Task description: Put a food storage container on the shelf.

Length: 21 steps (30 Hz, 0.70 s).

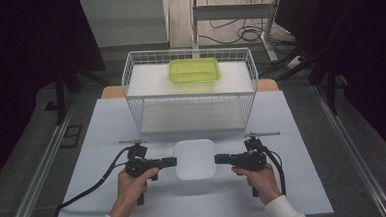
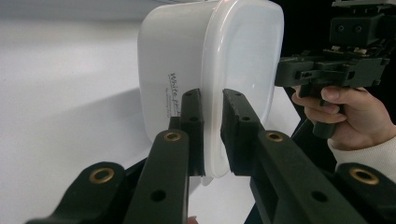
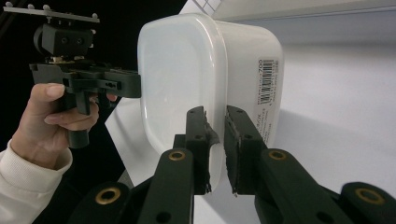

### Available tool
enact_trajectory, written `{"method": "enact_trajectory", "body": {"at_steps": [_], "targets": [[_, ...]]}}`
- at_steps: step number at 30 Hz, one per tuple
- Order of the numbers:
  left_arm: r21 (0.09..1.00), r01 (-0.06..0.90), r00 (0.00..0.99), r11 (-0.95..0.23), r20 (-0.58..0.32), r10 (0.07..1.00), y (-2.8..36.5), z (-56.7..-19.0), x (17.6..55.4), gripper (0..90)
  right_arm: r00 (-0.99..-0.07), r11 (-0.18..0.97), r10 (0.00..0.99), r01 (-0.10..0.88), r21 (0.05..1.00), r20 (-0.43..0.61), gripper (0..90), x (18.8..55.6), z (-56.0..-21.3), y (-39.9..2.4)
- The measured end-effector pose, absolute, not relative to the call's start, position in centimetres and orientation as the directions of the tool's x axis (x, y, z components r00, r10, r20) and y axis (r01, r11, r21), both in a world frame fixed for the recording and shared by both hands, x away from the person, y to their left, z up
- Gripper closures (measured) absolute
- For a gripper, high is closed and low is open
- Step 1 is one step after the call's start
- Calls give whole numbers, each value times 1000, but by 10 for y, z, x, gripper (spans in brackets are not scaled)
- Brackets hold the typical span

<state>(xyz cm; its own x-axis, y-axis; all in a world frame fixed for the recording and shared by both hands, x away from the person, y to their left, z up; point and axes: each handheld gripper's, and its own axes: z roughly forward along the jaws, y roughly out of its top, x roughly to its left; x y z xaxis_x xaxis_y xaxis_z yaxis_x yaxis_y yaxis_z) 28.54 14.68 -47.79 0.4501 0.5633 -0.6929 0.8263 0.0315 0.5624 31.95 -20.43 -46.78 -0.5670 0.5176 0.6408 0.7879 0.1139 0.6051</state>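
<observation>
high view, white lidded container [image 1: 195, 159], rounded corners

white box [image 2: 187, 60] label print too small to read

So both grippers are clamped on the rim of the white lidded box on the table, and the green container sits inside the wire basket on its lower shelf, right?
Not quite. The high view shows the green container on the upper shelf of the wire basket, not the lower. The left gripper and right gripper do clamp the white box.
</observation>
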Motion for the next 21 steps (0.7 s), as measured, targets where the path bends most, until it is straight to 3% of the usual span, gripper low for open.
{"method": "enact_trajectory", "body": {"at_steps": [21], "targets": [[585,810,472,44,-695,543,151,-453,298,797,-588,95,504,765,636,632,798,325,-445,-204]]}}
